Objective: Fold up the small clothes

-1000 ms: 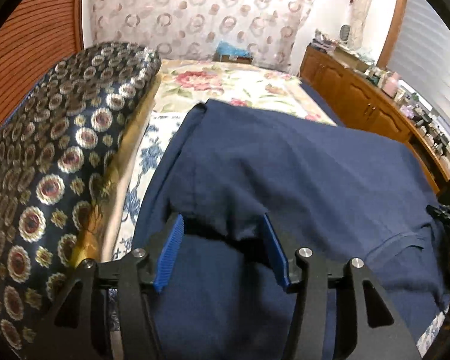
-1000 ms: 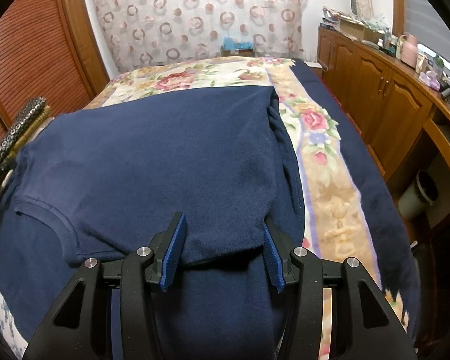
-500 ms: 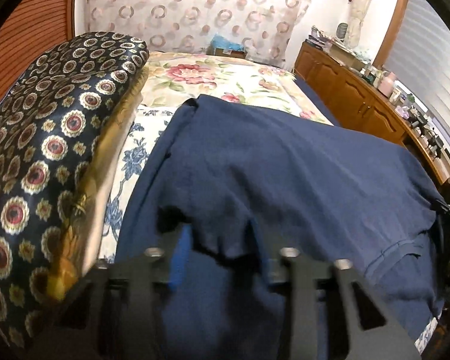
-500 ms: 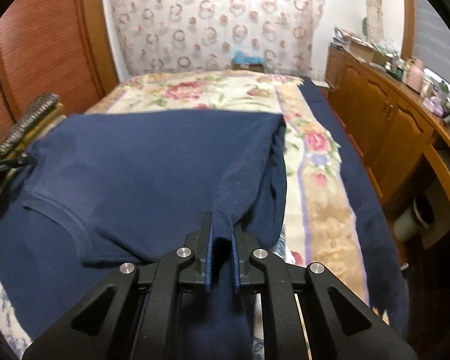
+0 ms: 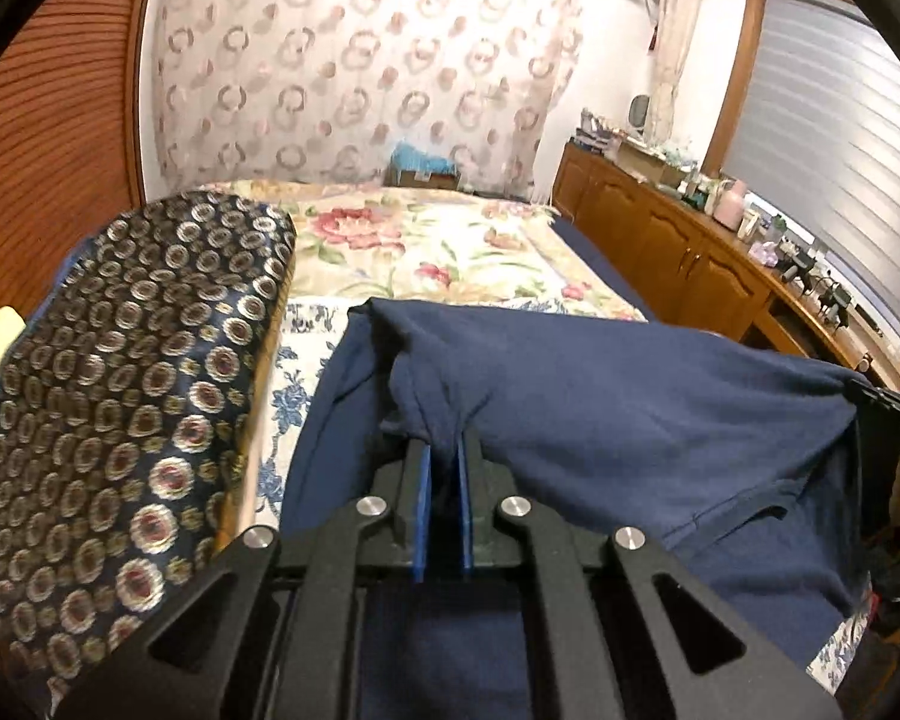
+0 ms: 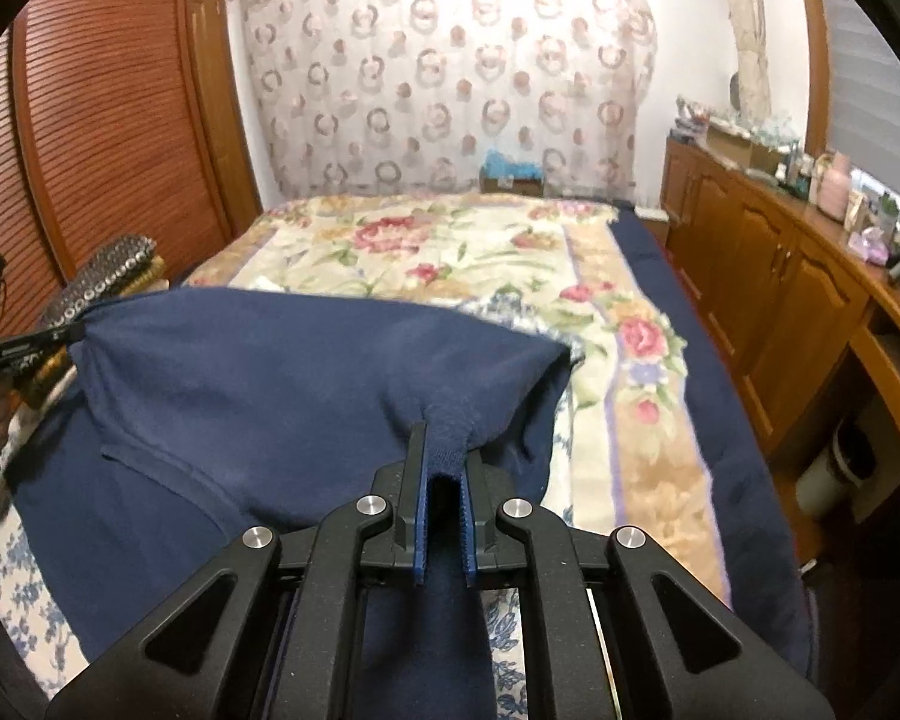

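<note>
Both tools have a pinch of the same navy shirt [image 5: 630, 396], which hangs stretched between them above the floral bedspread [image 5: 450, 252].

In the left wrist view, the left gripper [image 5: 444, 456] has its blue pads [image 5: 421, 510] drawn nearly together, with a bunched tuck of navy cloth squeezed between them at about 12 o'clock from the tool. The fabric runs off toward 3 o'clock, where the other tool, dark and partly cut off by the frame edge, holds the far corner. A hem line curves across the shirt at about 4 o'clock. At 9 o'clock lies a dark cushion [image 5: 132, 420] patterned with round medallions, just beside the shirt's left edge.

In the right wrist view, the right gripper [image 6: 444, 456] is likewise closed down on a gathered fold of the shirt [image 6: 282, 372], the cloth filling the narrow gap between the pads. The lifted fabric spreads toward 10 o'clock, where the left tool grips its corner. More of the shirt lies flat on the bed below, toward 8 o'clock. A wooden cabinet [image 6: 780, 288] runs along the room at 2 o'clock, and a patterned curtain [image 6: 450, 72] hangs at 12 o'clock beyond the bed.
</note>
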{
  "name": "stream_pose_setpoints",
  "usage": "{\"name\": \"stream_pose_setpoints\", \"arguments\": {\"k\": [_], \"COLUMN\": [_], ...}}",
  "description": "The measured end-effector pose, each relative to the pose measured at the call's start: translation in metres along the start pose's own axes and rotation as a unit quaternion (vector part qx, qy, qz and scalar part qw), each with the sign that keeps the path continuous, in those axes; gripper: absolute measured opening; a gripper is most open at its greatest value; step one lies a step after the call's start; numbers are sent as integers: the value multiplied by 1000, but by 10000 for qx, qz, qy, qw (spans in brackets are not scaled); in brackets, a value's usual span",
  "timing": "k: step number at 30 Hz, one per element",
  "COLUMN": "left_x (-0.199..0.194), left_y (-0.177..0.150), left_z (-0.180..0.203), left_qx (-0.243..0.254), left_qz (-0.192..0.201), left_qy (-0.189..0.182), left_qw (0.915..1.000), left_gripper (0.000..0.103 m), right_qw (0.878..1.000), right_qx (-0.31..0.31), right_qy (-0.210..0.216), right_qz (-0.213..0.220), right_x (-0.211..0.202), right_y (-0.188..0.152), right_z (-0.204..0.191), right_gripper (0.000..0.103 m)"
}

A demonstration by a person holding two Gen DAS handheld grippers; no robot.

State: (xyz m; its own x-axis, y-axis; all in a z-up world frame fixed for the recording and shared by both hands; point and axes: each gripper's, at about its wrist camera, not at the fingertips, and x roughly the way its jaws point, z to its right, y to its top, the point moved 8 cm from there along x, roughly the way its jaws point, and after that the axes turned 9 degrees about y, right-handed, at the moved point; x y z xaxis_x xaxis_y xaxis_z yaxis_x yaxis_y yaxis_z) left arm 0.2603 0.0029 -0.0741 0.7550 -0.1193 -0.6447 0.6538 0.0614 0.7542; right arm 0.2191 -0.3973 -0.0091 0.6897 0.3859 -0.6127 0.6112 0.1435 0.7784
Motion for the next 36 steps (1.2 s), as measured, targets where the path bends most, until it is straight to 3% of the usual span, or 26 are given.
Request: {"name": "stream_pose_setpoints", "arguments": {"k": [14,26,31,36], "left_x": [-50,-105,-115,-87], "left_y": [-2,-22,-49,-82], "left_z": [-12,-26,-30,-28], "left_qx": [5,-64,15,234], "left_qz": [494,745,575,25], "left_qy": [-17,31,105,263], "left_qw": [9988,9972,9983,9994], "left_gripper": [4,4,4,5], "right_qw": [9980,9979,9992,9987], "right_qx": [-44,-150,-77,33], "right_qy": [-385,146,253,293], "right_qz": [502,605,287,-425], "right_x": [-47,-104,-116,-84], "right_y": [12,-14,-53,-105], "right_z": [-7,-48,-56,-57], "right_gripper": [6,5,5,6]}}
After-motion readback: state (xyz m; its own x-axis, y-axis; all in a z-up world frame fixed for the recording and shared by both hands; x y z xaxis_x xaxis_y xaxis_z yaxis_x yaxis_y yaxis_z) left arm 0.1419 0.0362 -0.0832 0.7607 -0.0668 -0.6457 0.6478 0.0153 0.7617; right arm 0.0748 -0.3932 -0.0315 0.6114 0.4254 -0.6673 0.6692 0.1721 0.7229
